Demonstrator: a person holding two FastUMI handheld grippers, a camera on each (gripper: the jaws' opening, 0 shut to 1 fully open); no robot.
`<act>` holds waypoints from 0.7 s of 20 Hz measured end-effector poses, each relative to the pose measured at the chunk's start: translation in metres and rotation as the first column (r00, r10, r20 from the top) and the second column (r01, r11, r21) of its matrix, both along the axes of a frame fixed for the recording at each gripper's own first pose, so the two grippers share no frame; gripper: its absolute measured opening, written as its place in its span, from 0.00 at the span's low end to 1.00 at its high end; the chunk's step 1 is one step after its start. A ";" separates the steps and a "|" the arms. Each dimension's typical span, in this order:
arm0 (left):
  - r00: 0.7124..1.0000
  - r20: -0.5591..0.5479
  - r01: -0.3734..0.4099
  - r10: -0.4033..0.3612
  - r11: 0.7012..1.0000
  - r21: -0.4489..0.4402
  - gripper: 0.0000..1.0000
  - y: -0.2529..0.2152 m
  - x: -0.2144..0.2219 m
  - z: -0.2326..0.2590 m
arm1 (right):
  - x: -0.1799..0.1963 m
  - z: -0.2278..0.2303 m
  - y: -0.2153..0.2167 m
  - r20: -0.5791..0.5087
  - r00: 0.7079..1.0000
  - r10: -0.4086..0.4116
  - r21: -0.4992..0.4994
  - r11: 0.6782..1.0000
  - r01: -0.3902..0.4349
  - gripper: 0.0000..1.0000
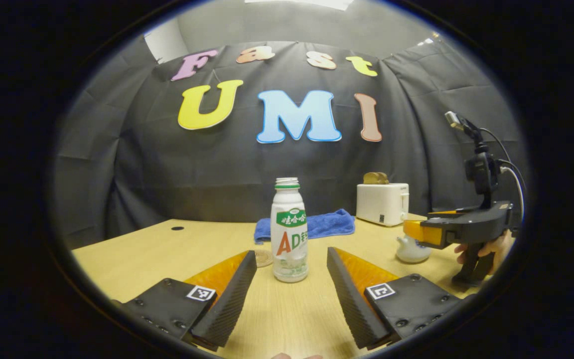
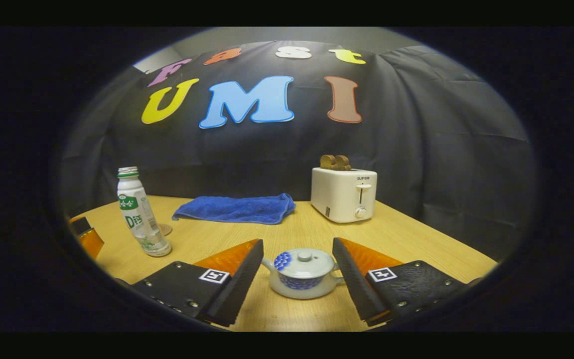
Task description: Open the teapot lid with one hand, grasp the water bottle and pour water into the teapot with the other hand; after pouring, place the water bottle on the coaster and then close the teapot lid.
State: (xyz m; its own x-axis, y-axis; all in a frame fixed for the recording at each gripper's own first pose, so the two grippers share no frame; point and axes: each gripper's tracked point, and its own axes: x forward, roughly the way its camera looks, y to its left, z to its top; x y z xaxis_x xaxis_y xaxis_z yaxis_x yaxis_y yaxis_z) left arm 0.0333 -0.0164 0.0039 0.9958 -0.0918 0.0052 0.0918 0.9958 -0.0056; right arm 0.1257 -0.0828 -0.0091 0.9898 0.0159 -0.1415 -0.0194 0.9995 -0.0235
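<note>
Between our left gripper's (image 1: 292,271) released jaws stands the bottle (image 1: 289,232), upright on the worktop (image 1: 142,249), a little ahead of the fingertips and touching neither finger. Its cap is off, and the mouth is open at the top. Just behind the bottle, on the left side of the jaws, we see the edge of a round coaster (image 1: 264,258) lying flat. Farther back lies a blue cloth (image 1: 322,224), and to its right a white toaster (image 1: 382,203) with bread in its slots. Off to the right of the left jaws, a hand (image 1: 486,248) holds the other gripper, whose fingers reach over a small teapot (image 1: 411,249). In the right gripper view, our right gripper's (image 2: 297,269) jaws are likewise spread wide, and the teapot (image 2: 301,273) sits between them on the worktop (image 2: 416,234), its lid (image 2: 305,263) closed with the knob up and the spout pointing toward the left finger. Whether the handle touches the right finger we cannot tell. From here the bottle (image 2: 140,214) stands well off to the left of the jaws, the coaster (image 2: 165,229) just behind it, with the cloth (image 2: 237,208) and toaster (image 2: 344,194) farther ahead.
</note>
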 end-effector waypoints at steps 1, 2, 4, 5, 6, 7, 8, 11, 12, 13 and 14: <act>1.000 0.003 0.008 -0.008 1.000 -0.008 0.99 0.000 0.003 0.002 | 0.002 0.001 -0.003 -0.008 1.000 -0.015 -0.010 1.000 0.015 0.82; 1.000 0.006 0.021 -0.021 1.000 -0.022 1.00 -0.001 0.005 0.004 | 0.000 -0.002 -0.005 -0.017 1.000 -0.025 -0.012 1.000 0.025 0.62; 1.000 0.009 0.029 -0.029 0.999 -0.040 1.00 0.001 0.008 0.013 | 0.000 -0.001 -0.006 -0.023 0.999 -0.025 0.004 1.000 0.025 0.47; 1.000 0.013 0.024 -0.024 0.999 -0.040 1.00 0.004 0.010 0.021 | 0.000 -0.003 -0.006 -0.028 0.999 -0.025 0.009 1.000 0.025 0.47; 1.000 0.016 0.016 -0.016 0.999 -0.035 0.99 0.007 0.011 0.024 | 0.000 -0.003 -0.004 -0.026 1.000 -0.015 0.012 1.000 0.015 0.47; 1.000 0.014 0.013 -0.012 1.000 -0.026 0.99 0.009 0.013 0.026 | -0.008 -0.001 -0.007 -0.026 0.999 -0.028 0.005 1.000 0.028 0.47; 1.000 0.009 0.008 -0.008 1.000 -0.012 0.99 0.011 0.017 0.024 | 0.003 -0.002 -0.008 -0.029 0.999 -0.029 0.004 1.000 0.029 0.30; 1.000 -0.003 -0.002 0.002 1.000 -0.001 0.99 0.016 0.026 0.022 | 0.001 -0.001 -0.006 -0.012 1.000 -0.008 -0.025 1.000 0.008 0.00; 1.000 -0.008 0.002 -0.002 1.000 -0.007 0.99 0.016 0.027 0.021 | 0.009 -0.008 -0.008 -0.010 1.000 -0.007 -0.031 0.999 0.007 0.15; 1.000 -0.014 0.001 -0.001 1.000 -0.011 0.99 0.017 0.030 0.021 | 0.000 -0.001 -0.007 -0.010 1.000 -0.007 -0.047 0.999 0.007 0.02; 1.000 -0.017 0.003 -0.003 1.000 -0.013 0.99 0.016 0.034 0.020 | -0.001 0.000 -0.006 -0.005 1.000 -0.003 -0.062 0.998 0.002 0.02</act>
